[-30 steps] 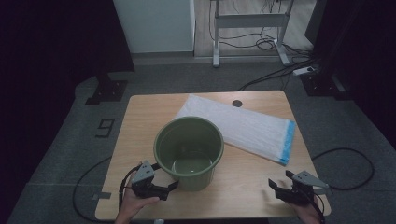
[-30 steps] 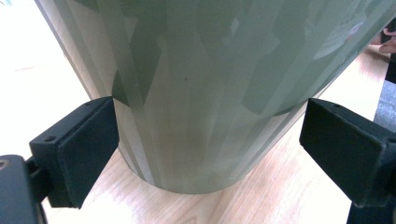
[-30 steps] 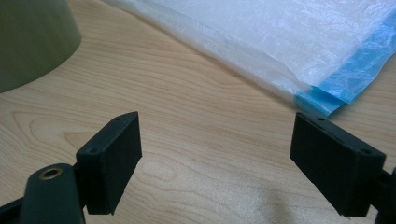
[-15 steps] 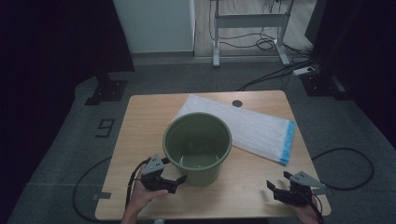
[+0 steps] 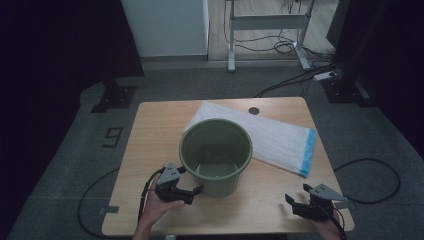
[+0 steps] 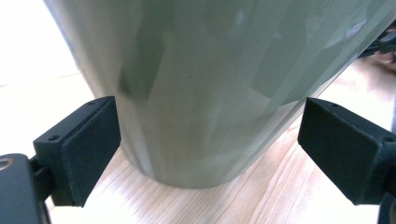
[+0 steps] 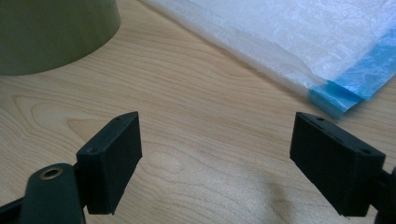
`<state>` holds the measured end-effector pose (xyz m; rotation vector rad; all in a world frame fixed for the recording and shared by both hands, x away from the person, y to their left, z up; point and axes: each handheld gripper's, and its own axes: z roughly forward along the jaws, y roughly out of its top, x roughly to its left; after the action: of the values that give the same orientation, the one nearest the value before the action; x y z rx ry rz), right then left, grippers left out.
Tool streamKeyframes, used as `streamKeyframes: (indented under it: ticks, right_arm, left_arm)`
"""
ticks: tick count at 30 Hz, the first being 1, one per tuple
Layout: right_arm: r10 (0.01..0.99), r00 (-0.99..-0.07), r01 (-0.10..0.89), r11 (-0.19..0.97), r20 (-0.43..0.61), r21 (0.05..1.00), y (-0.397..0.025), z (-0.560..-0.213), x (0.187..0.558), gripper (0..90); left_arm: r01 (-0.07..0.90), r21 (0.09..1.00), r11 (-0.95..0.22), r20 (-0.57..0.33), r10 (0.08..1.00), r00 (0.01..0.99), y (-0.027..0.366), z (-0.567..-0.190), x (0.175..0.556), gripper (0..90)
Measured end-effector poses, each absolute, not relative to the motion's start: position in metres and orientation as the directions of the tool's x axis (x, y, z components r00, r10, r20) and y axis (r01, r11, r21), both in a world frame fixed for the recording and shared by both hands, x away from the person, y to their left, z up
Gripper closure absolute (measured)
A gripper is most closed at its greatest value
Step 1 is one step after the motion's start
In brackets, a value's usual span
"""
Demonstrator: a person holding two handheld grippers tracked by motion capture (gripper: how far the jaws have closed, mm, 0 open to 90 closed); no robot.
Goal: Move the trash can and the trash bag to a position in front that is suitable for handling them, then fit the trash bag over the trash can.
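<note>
- We see a green bucket (image 5: 216, 155) upright mid-worktop, its far rim overlapping the near edge of a white plastic bag (image 5: 270, 137) w/ a blue end strip.
- No label or brand readable on bucket or bag.
- Left claw (image 5: 192, 190) sits at the bucket's near-left base; in the left gripper view the jaws are spread, bucket wall (image 6: 210, 93) between them, left pad at or near the wall, right pad clear.
- Right claw (image 5: 295, 205) rests near the worktop's (image 5: 150, 130) front-right corner, jaws spread, nothing between, well apart from the bucket.
- Floor left of the worktop carries a "9" marking (image 5: 113, 136).
</note>
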<state>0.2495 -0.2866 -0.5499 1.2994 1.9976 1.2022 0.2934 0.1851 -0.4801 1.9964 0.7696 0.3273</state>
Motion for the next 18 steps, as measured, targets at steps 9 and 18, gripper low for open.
streamKeyframes:
  ticks: [9,18]
  right_arm:
    - [0.896,-0.439,0.48,0.172,0.066,0.86,-0.285,-0.549,0.249,16.3]
    - [0.9,-0.436,0.442,0.207,0.007,0.873,-0.276,-0.542,0.253,16.8]
  left_arm:
    - [0.413,0.835,-0.364,-0.052,0.695,0.717,0.214,-0.486,0.274,6.3]
    - [0.447,0.829,-0.337,-0.07,0.73,0.679,0.24,-0.5,0.254,6.2]
